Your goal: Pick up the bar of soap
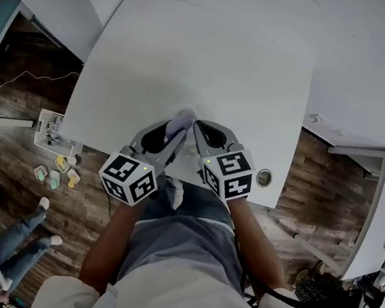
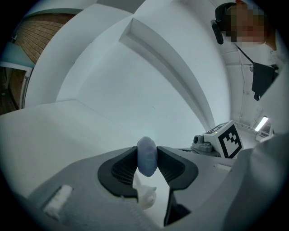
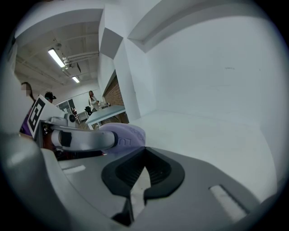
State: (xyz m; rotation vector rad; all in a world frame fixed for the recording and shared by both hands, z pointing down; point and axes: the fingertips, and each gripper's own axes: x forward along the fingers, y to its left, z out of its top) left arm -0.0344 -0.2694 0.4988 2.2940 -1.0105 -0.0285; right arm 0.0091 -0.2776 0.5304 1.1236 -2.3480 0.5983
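Your left gripper (image 2: 146,159) has its jaws closed on the bar of soap (image 2: 146,151). The black pads (image 2: 123,168) press its two broad faces, so only the narrow, pale lavender rim shows between them. Your right gripper (image 3: 144,158) has its jaws drawn together at the tips with nothing between them, and only a thin slit opens lower down.

In the right gripper view the soap sits just to the left of those tips. A grey finger of the left gripper crosses its face, and the embossed lettering is cut off, so it cannot be read. In the head view the two grippers converge tip to tip near the front edge of the white table (image 1: 193,56). The soap is only a small pale patch at their meeting point. No view shows whether it rests on the table or is clear of it.

The marker cubes (image 1: 129,178) cover your hands, and your forearms run down out of the picture. A round grommet (image 1: 264,177) sits in the table's near right corner. On the wood floor (image 1: 23,88) to the left stands a white basket (image 1: 49,127), its contents too small to make out.
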